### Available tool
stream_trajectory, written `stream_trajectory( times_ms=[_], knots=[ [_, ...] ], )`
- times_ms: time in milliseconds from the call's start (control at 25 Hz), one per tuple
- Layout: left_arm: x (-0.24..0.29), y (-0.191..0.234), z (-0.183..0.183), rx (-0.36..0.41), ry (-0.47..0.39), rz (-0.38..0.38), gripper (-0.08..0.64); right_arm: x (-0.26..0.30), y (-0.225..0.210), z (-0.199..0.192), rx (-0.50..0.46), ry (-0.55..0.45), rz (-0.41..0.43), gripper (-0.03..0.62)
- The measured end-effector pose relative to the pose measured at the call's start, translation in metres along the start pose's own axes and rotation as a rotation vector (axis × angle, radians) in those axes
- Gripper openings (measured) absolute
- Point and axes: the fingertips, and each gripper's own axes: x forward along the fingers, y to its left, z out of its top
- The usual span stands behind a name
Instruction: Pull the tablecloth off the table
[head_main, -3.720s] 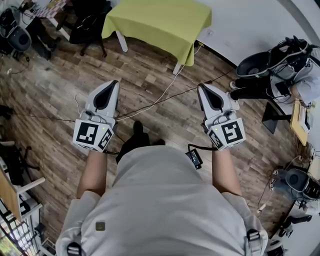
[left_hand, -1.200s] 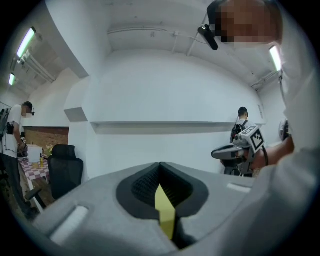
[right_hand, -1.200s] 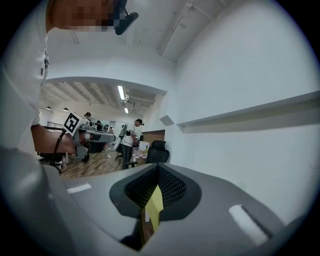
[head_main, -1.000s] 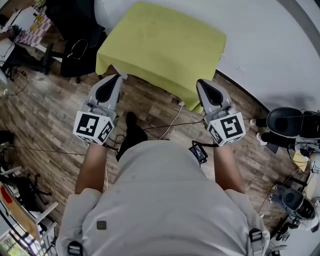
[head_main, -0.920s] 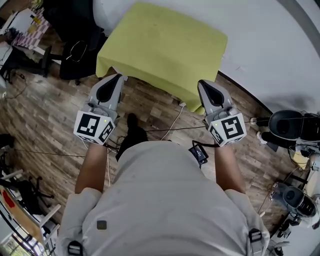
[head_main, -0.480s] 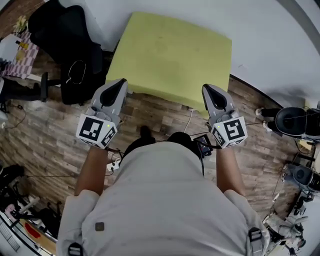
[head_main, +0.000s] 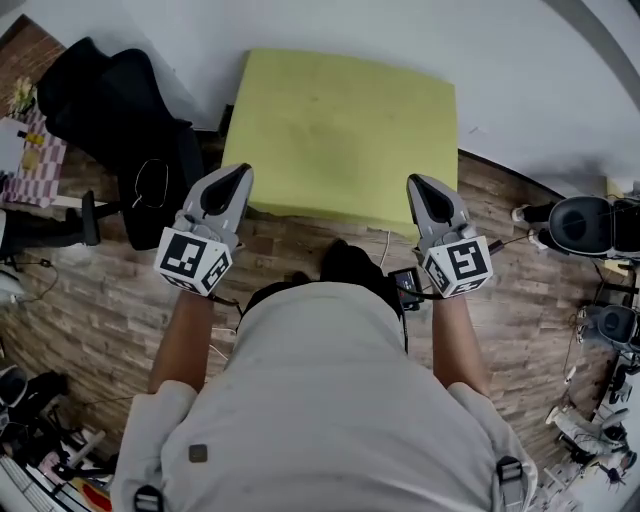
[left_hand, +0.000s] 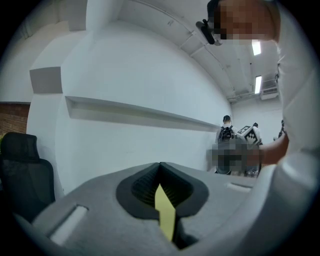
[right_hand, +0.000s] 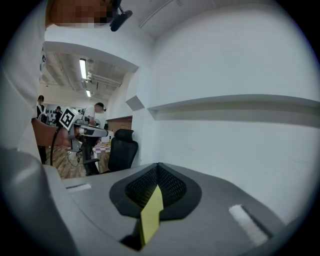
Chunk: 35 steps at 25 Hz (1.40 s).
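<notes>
A yellow-green tablecloth (head_main: 350, 130) covers a table against the white wall and hangs over its near edge. My left gripper (head_main: 238, 172) is held at the cloth's near left corner, with its jaws shut and nothing between them. At the near right corner, my right gripper (head_main: 418, 182) is likewise shut and empty. In the left gripper view (left_hand: 160, 165) and the right gripper view (right_hand: 158, 166) the jaws meet, and only a thin yellow-green sliver of cloth (left_hand: 165, 215) (right_hand: 150, 212) shows through the slit below them.
A black office chair (head_main: 110, 110) stands just left of the table. Black equipment (head_main: 590, 225) sits on the wood floor at the right, with cables (head_main: 385, 240) near the table's front. The wall runs close behind the table.
The view has advanced toward the table, which went from far ahead to directly in front. Both grippers, still shut, now sit at the cloth's near edge.
</notes>
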Motion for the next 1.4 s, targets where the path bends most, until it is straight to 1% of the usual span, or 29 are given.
stream_trajectory(
  times_ms=[120,280,440,600,760,880,1040,1280,1400],
  knots=[
    [0.016,0.011,-0.007,0.007,0.015,0.002,0.003,0.011,-0.017,-0.016,0.025,0.019,-0.013,0.011],
    [0.042,0.024,-0.027,-0.012,0.063,0.016,0.015,0.028,-0.046,-0.043,0.059,0.062,-0.018,0.011],
    [0.075,0.032,-0.063,-0.049,0.14,0.036,0.036,0.043,-0.079,-0.079,0.08,0.134,-0.011,0.012],
    [0.102,0.038,-0.104,-0.087,0.222,0.058,0.056,0.051,-0.109,-0.119,0.117,0.201,-0.007,0.032],
    [0.122,0.044,-0.138,-0.092,0.3,0.068,0.085,0.059,-0.128,-0.15,0.145,0.256,0.015,0.058],
    [0.132,0.054,-0.163,-0.106,0.359,0.077,0.107,0.068,-0.135,-0.171,0.155,0.304,0.026,0.087],
    [0.14,0.071,-0.194,-0.115,0.431,0.076,0.132,0.081,-0.137,-0.199,0.159,0.369,0.025,0.107],
    [0.149,0.095,-0.243,-0.12,0.547,0.038,0.166,0.1,-0.139,-0.237,0.203,0.455,-0.008,0.141],
    [0.152,0.108,-0.266,-0.116,0.606,0.023,0.189,0.108,-0.138,-0.253,0.226,0.494,-0.027,0.172]
  ],
)
